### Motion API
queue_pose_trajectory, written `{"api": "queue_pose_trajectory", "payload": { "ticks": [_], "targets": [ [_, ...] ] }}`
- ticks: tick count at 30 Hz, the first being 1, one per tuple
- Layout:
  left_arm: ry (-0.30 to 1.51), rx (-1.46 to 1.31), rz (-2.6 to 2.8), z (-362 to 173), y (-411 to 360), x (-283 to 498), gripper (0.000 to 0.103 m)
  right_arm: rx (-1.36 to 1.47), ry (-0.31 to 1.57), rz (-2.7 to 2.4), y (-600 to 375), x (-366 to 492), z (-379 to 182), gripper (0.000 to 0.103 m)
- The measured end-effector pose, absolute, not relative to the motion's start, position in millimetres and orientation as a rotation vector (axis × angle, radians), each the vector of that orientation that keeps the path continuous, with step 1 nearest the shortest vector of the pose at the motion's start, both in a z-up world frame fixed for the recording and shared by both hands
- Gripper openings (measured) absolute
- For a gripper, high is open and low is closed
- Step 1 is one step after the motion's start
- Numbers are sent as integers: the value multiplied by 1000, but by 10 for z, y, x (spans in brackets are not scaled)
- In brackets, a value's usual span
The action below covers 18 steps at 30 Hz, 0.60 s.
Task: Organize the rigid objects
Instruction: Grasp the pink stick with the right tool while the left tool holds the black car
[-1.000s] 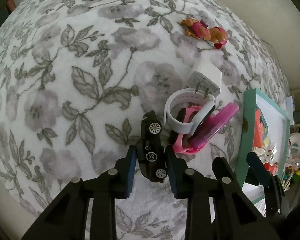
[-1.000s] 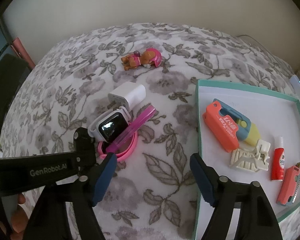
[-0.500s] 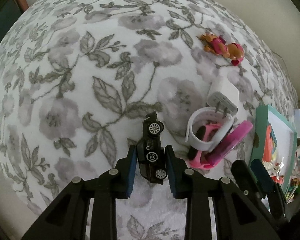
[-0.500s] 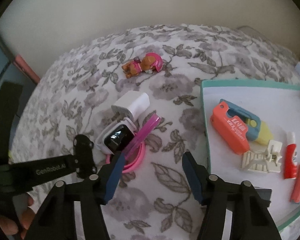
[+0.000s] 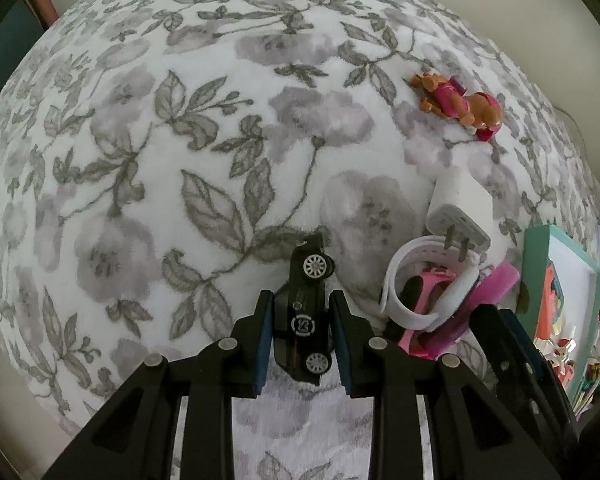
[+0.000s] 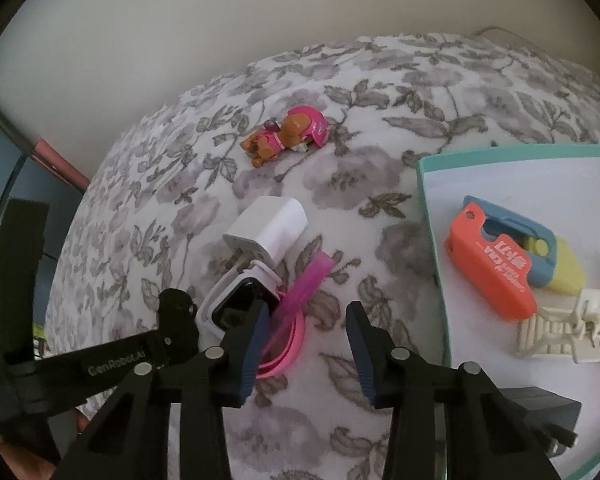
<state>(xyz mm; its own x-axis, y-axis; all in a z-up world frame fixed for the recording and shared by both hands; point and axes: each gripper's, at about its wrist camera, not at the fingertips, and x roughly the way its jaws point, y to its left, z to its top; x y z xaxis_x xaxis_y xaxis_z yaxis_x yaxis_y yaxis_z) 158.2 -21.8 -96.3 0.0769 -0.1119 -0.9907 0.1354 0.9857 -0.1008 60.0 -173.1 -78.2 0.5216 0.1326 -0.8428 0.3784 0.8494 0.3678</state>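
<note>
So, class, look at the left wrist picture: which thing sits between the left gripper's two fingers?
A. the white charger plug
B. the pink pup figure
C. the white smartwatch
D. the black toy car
D: the black toy car is clamped between the left gripper fingers, while the charger plug, pup figure and smartwatch lie apart on the floral blanket.

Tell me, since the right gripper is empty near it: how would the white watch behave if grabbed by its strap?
The watch would probably flex: its strap curves in a soft loop. It leans on a pink band and touches the charger, so pulling it may drag those along.
</note>
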Motion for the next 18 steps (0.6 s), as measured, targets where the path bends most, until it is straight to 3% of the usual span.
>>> {"api": "queue_pose_trajectory", "payload": {
  "ticks": [18],
  "targets": [
    [1461,76,-176,-1006,-299,1641,29,599,1024,-129,-1705,686,-854,16]
  ]
}}
